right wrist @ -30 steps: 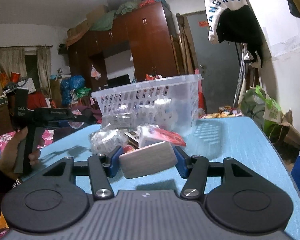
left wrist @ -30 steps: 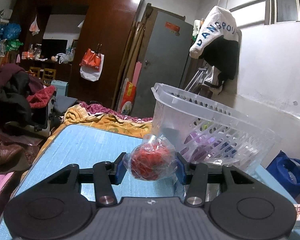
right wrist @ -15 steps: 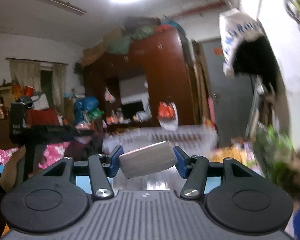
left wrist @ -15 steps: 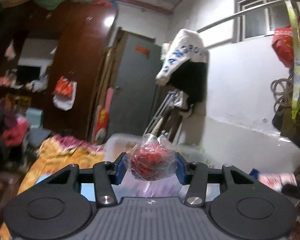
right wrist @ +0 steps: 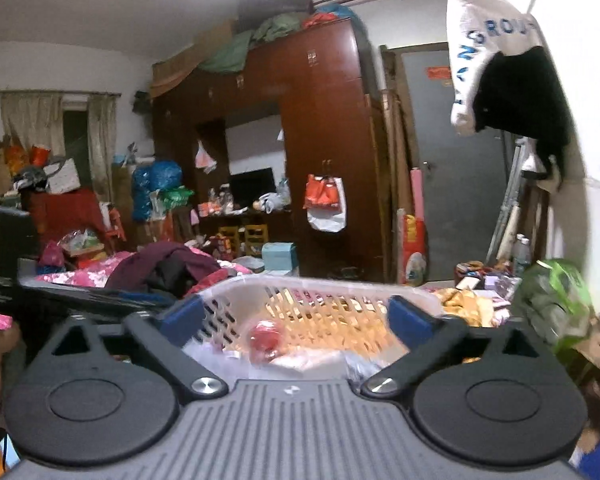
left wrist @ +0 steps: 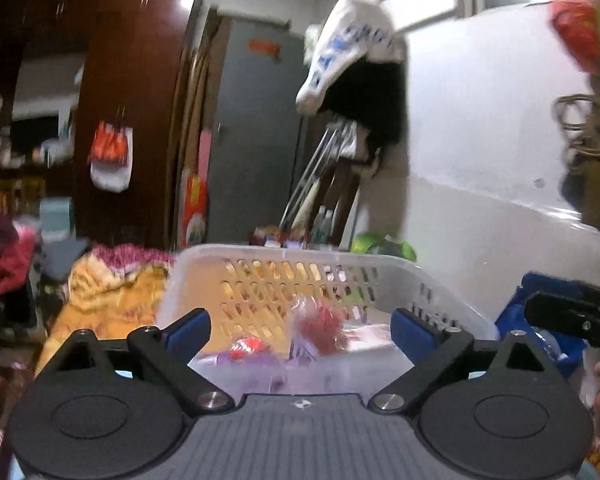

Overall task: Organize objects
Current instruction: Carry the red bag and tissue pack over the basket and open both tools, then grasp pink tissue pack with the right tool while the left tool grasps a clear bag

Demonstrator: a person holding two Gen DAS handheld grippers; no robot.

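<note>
A white slotted plastic basket (left wrist: 300, 258) sits right in front of both grippers; it also shows in the right wrist view (right wrist: 324, 286). My left gripper (left wrist: 302, 330) is open and empty above the basket's near side. The red item in clear plastic wrap (left wrist: 320, 328) lies inside the basket among other packets. My right gripper (right wrist: 296, 320) is open and empty over the basket too. The red wrapped item (right wrist: 265, 340) shows inside there. The grey block is not visible.
An orange blanket (left wrist: 108, 292) lies left of the basket. A blue bag (left wrist: 540, 320) sits to its right, with the other gripper's black body (left wrist: 572, 314) over it. A white wall, a grey door (right wrist: 456, 168) and a brown wardrobe (right wrist: 324, 140) stand behind.
Both grippers have moved over the basket and opened. The red wrapped item has left the left gripper and lies in the basket. The grey block has left the right gripper.
</note>
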